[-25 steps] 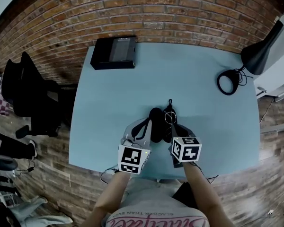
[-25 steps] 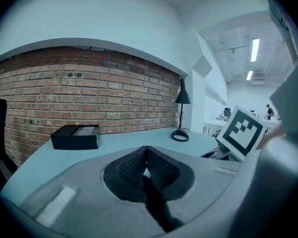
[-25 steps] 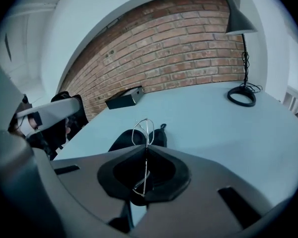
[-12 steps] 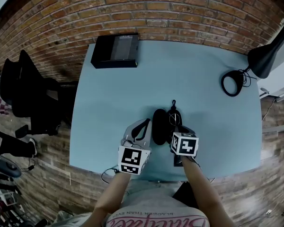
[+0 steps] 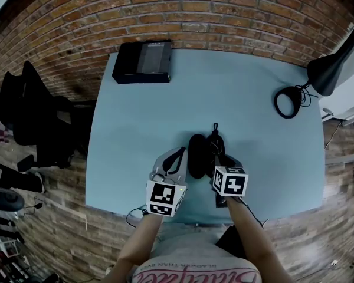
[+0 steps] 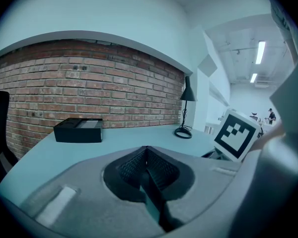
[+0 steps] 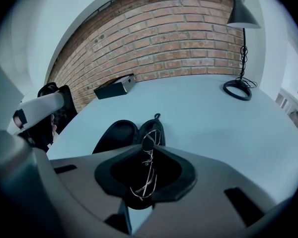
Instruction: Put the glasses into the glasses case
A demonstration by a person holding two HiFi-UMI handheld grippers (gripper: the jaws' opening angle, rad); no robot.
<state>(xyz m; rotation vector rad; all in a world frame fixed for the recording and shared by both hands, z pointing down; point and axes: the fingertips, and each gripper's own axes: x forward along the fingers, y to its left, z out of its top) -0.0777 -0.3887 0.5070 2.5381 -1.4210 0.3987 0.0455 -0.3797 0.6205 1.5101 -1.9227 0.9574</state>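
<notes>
The black glasses case (image 5: 197, 155) lies open on the light blue table (image 5: 242, 99), both halves facing up. In the right gripper view the case (image 7: 120, 134) sits just beyond the jaws. My right gripper (image 5: 216, 159) hovers over the case's near end, shut on the thin wire-framed glasses (image 7: 147, 168), which hang lengthwise between the jaws with one lens over the case's right half. My left gripper (image 5: 177, 157) rests just left of the case, shut with nothing in it (image 6: 147, 153). The right gripper's marker cube (image 6: 237, 134) shows at the left gripper view's right side.
A black box (image 5: 143, 62) stands at the table's far left edge by the brick wall. A black desk lamp (image 5: 329, 68) and its ring base (image 5: 287, 102) occupy the far right. A dark chair (image 5: 29, 108) stands left of the table.
The right gripper with the glasses has edged slightly forward over the case. The left gripper has hardly moved.
</notes>
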